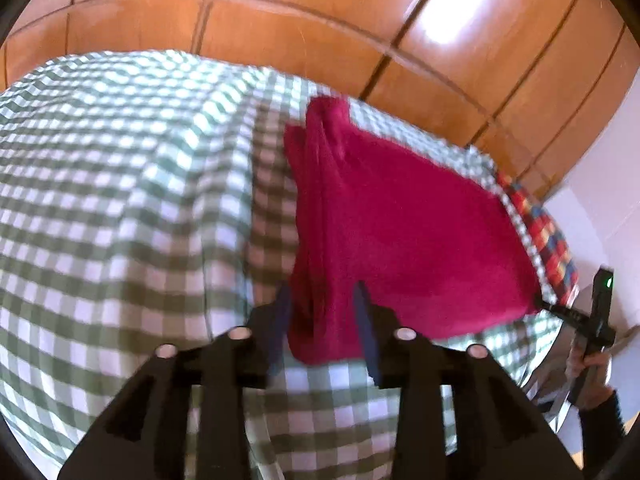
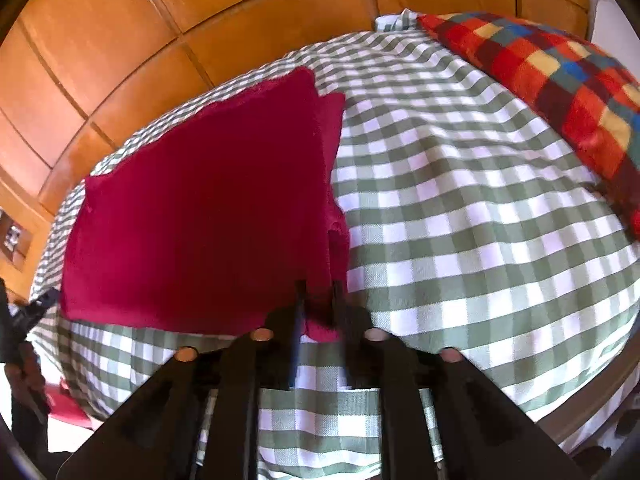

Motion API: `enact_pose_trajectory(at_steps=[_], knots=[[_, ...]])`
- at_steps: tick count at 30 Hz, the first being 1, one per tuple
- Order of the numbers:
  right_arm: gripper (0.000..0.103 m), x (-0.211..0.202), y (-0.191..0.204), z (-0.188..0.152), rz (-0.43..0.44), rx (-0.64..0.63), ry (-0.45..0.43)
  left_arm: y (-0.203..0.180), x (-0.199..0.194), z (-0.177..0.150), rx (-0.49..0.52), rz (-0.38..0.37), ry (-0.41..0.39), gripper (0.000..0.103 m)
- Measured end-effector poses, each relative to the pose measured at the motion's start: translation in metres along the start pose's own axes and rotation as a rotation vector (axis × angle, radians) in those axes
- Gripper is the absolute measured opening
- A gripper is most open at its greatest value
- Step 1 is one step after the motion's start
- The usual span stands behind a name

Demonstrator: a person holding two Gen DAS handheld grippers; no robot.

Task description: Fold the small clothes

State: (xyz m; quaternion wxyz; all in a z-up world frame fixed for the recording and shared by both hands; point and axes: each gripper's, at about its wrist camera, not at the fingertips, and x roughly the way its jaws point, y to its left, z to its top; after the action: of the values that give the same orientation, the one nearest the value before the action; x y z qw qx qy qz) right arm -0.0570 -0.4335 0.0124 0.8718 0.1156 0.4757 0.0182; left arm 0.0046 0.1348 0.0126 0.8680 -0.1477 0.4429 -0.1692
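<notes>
We see the red cloth [image 1: 400,232] lying on the checked bedcover [image 1: 120,184]; the left gripper [image 1: 322,320] has its jaws apart astride one near corner, the right gripper [image 2: 318,308] likewise at the other; closing unevenly could drag the cloth askew or pinch the bedcover too.

Under my grippers is a bed [image 2: 460,208] covered with a green and white checked sheet, which bulges and creases in places. A dark red cloth [image 2: 200,208] lies spread flat on it, with one side bunched into folds. A cushion [image 2: 560,92] in red, orange, yellow and blue squares rests on the sheet near the far corner, apart from the cloth.
</notes>
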Motion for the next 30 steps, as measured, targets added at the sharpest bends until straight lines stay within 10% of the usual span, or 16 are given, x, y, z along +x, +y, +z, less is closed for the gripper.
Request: enact_pose_trajectory(at_steps=[7,12,14,20,30], knots=[[0.06,-0.02,0.032,0.015,0.008,-0.038,-0.118,0.004,0.021,0.046,0.016,0.009,-0.032,0.033],[0.061,-0.001,0.073,0.021,0.023,-0.128,-0.112,0.007,0.055,0.07,-0.033,-0.031,0.006,0.031],[0.061,0.013,0.083,0.023,0.025,-0.142,-0.096,0.007,0.065,0.075,-0.047,-0.043,0.026,0.006],[0.061,0.052,0.084,0.014,-0.009,-0.138,-0.028,0.021,0.079,0.06,-0.102,0.064,0.049,0.006],[0.062,0.051,0.091,0.006,-0.028,-0.145,-0.057,0.006,0.074,0.09,-0.052,0.068,-0.004,0.039]])
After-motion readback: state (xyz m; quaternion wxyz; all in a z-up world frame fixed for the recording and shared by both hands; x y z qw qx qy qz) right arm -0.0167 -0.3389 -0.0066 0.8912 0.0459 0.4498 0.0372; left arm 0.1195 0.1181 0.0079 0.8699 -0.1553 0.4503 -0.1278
